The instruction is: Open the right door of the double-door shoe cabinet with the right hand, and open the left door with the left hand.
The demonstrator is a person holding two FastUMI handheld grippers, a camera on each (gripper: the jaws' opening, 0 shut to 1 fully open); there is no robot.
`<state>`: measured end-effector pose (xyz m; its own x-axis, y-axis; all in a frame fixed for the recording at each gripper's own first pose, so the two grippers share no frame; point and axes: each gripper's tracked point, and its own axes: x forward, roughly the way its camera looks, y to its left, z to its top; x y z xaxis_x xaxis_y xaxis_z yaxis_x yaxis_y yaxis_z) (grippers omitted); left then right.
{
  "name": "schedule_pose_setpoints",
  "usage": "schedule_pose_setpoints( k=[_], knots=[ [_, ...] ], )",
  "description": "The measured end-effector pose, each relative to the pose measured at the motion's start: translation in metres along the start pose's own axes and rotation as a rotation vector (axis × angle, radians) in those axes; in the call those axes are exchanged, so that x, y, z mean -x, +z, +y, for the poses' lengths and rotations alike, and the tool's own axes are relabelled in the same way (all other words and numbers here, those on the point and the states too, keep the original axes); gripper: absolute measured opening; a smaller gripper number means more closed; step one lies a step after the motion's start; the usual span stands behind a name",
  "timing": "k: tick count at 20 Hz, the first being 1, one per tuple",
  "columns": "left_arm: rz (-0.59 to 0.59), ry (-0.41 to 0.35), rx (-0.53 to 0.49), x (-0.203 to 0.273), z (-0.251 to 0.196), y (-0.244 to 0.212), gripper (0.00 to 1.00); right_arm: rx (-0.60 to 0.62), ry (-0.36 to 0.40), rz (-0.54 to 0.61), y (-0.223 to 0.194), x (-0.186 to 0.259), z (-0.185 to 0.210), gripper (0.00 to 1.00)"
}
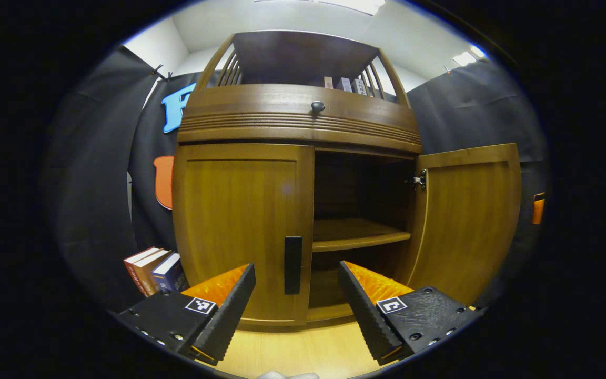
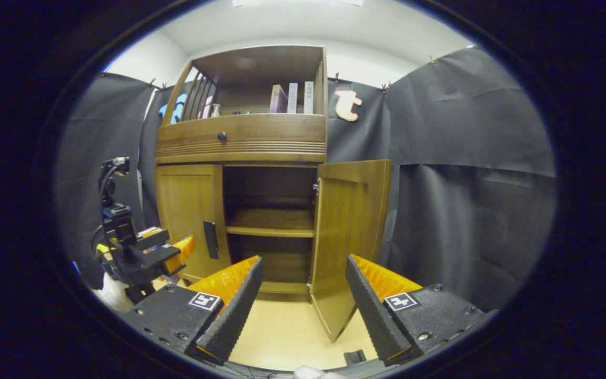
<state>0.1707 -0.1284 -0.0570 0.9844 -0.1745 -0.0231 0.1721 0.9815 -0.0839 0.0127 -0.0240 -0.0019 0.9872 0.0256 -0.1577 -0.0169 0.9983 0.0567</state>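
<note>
Shoe cabinet [image 1: 298, 131]: right door [image 1: 466, 221] swung open, left door [image 1: 240, 231] closed. Left tool [image 1: 296, 295] spread before its handle [image 1: 292, 265]. Right tool [image 2: 303, 302] spread, empty.

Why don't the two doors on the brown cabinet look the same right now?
The right door is swung wide open, so you can see the shelf inside; the left door is shut flat against the cabinet. The left door shows its dark handle on the front; the right door shows its plain inner side and a metal hinge. The open left claw points at the left door's handle. Both doors are the same brown wood.
</note>
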Motion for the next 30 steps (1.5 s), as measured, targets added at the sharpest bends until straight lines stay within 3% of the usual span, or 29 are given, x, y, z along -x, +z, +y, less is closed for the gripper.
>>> schedule_pose_setpoints(
  k=[9, 13, 14, 16, 19, 21, 23, 25, 26, 28, 29, 30],
  knots=[
    [0.035, 0.042, 0.018, -0.101, 0.025, -0.039, 0.95, 0.048, -0.086, 0.077, -0.011, -0.008, -0.010, 0.99],
    [0.067, 0.025, 0.004, -0.120, 0.022, -0.054, 0.89, 0.071, -0.102, 0.082, -0.011, -0.015, -0.011, 0.99],
    [0.074, 0.016, 0.005, -0.124, 0.019, -0.058, 0.75, 0.074, -0.101, 0.085, -0.012, -0.017, -0.010, 0.98],
    [0.075, 0.038, 0.004, -0.129, 0.022, -0.060, 0.82, 0.080, -0.095, 0.093, -0.016, -0.021, -0.008, 1.00],
    [0.075, 0.030, 0.030, -0.130, 0.020, -0.060, 0.61, 0.089, -0.087, 0.094, -0.017, -0.023, -0.005, 1.00],
    [0.072, 0.022, 0.029, -0.130, 0.018, -0.060, 0.42, 0.092, -0.091, 0.087, -0.017, -0.022, -0.005, 0.99],
    [0.079, 0.023, 0.034, -0.130, 0.019, -0.063, 0.43, 0.092, -0.092, 0.085, -0.018, -0.021, -0.004, 0.99],
    [0.086, 0.003, 0.034, -0.125, 0.018, -0.062, 0.31, 0.089, -0.097, 0.079, -0.019, -0.016, -0.004, 1.00],
    [0.088, -0.010, 0.033, -0.121, 0.018, -0.063, 0.39, 0.089, -0.099, 0.080, -0.021, -0.013, -0.005, 0.99],
    [0.086, -0.041, 0.022, -0.113, 0.016, -0.062, 0.39, 0.082, -0.110, 0.082, -0.024, -0.010, -0.009, 0.96],
    [0.085, -0.055, 0.017, -0.107, 0.016, -0.062, 0.31, 0.076, -0.113, 0.083, -0.024, -0.006, -0.009, 1.00],
    [0.085, -0.065, 0.011, -0.101, 0.017, -0.063, 0.31, 0.068, -0.115, 0.080, -0.024, -0.003, -0.010, 1.00]
  ],
)
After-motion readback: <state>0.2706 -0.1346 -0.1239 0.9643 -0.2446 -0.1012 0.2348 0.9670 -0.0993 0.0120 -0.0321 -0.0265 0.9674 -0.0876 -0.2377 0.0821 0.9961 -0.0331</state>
